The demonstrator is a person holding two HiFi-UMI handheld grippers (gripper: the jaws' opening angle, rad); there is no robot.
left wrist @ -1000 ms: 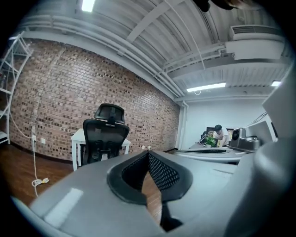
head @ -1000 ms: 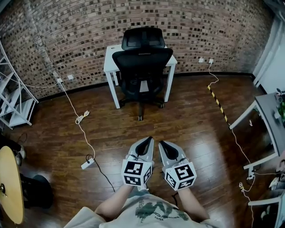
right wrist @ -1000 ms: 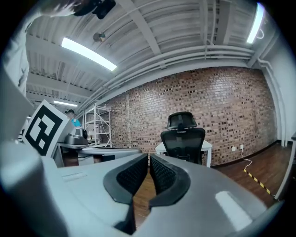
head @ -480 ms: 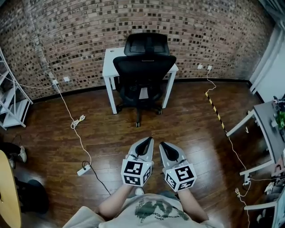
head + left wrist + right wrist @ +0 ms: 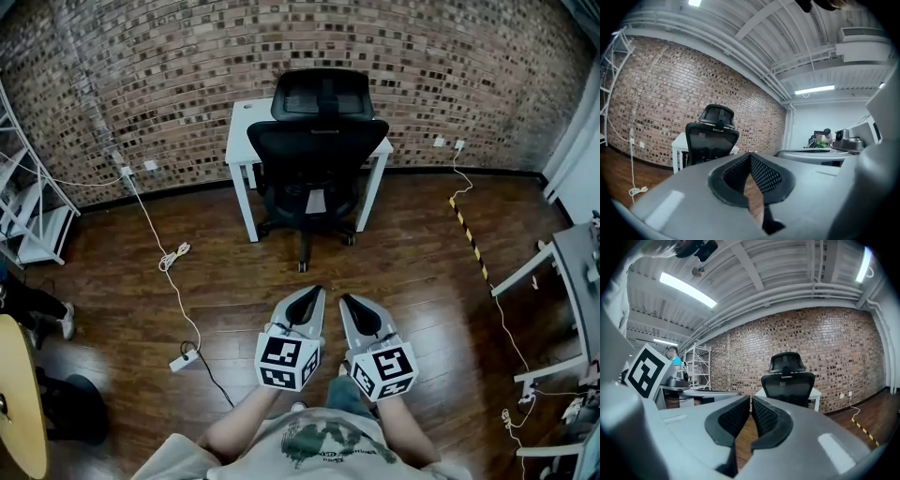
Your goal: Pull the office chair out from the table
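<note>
We hold the left claw (image 5: 312, 296) and right claw (image 5: 346, 301) closed and empty, well short of the chair (image 5: 307, 192) tucked under the counter (image 5: 246, 118); unopened, they would likely glance off its backrest (image 5: 317, 142).

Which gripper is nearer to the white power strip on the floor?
Left. The left gripper is right of the power strip; the right gripper is beyond it, farther right.

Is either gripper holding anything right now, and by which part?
Nothing is held. The left gripper and right gripper are both shut and empty, well short of the office chair.
</note>
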